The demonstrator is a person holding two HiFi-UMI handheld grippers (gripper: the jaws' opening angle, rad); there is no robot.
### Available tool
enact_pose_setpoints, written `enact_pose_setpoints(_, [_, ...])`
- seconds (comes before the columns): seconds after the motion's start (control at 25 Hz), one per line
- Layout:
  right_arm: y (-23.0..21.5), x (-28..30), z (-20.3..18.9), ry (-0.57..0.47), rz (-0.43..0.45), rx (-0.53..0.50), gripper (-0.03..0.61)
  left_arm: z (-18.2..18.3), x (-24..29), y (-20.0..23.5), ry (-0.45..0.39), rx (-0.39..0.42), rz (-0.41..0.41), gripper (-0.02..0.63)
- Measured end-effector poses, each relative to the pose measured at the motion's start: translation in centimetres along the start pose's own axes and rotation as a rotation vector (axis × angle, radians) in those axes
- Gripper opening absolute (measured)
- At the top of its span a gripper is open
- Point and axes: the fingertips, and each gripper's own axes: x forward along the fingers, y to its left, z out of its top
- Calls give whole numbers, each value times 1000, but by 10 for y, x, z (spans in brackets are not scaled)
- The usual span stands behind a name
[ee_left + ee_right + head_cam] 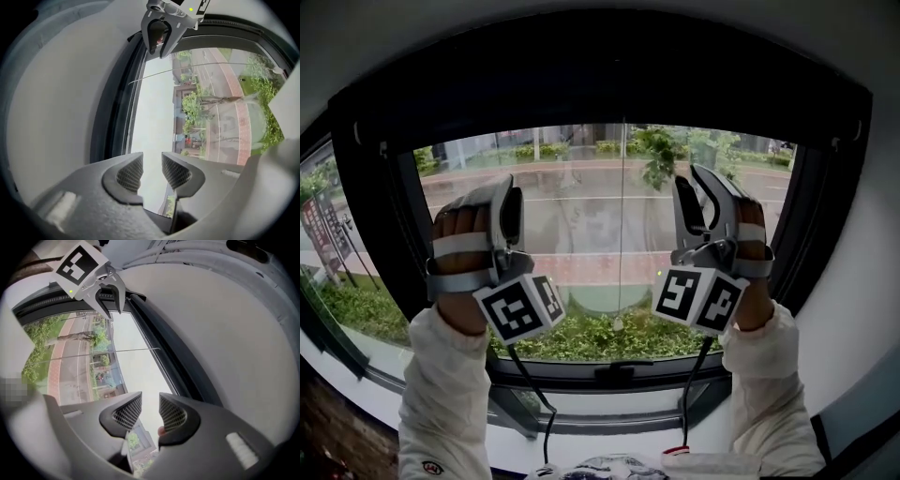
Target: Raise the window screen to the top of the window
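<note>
A wide window in a black frame (366,216) fills the head view. A dark band (600,89) spans its top, with its lower edge above the glass. A thin cord (623,225) hangs down the middle of the pane to a small pull (619,323). My left gripper (508,208) is held up in front of the glass at the left, and my right gripper (698,197) at the right, both clear of the cord. In each gripper view the jaws stand a little apart with nothing between them: left gripper (152,171), right gripper (150,411).
A black handle (623,370) sits on the lower frame above the white sill (609,436). Each gripper sees the other near the frame: right gripper (164,33), left gripper (108,294). White wall (225,333) flanks the window; street and greenery lie outside.
</note>
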Motion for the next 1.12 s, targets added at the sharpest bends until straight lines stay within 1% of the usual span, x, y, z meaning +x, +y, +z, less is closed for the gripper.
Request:
enact_pose_setpoints(0.12, [10,-8,-2,12,24,16,117,-7,-11,-11,-2,-31,-19,126])
enact_pose_setpoints(0.2, [17,-14,-2,15,43,50,110,-8,-19,-15,-16,-83,-28,120])
enact_pose_setpoints(0.28, [24,-20,-1,17,64,110,98,-8,-26,-20,-37,-155,-43,104])
enact_pose_setpoints(0.32, [26,-23,-2,20,68,148,86,-8,-30,-22,-45,-188,-48,101])
enact_pose_setpoints(0.36, [27,-26,-3,26,66,187,33,-9,-33,-23,-49,-215,-47,86])
enact_pose_setpoints(0.4, [28,-29,-4,32,62,222,6,-11,-37,-25,-47,-234,-41,80])
enact_pose_setpoints(0.52, [31,-41,-11,54,61,283,6,-20,-46,-31,-23,-284,-36,43])
enact_pose_setpoints(0.64, [36,-50,-16,71,90,339,6,-25,-54,-40,-4,-346,-60,8])
enact_pose_setpoints(0.76, [41,-59,-17,73,130,403,6,-27,-63,-51,10,-415,-101,5])
enact_pose_setpoints(0.88, [48,-73,-14,37,158,474,5,-26,-77,-73,13,-548,-169,5])
enact_pose_setpoints(0.96, [60,-87,-19,44,184,555,5,-27,-92,-98,24,-651,-236,5])
enact_pose_setpoints(1.04, [80,-104,-29,85,239,663,5,-31,-111,-127,53,-740,-313,5])
enact_pose_setpoints(1.12, [104,-122,-40,154,312,794,5,-35,-130,-153,78,-848,-376,5])
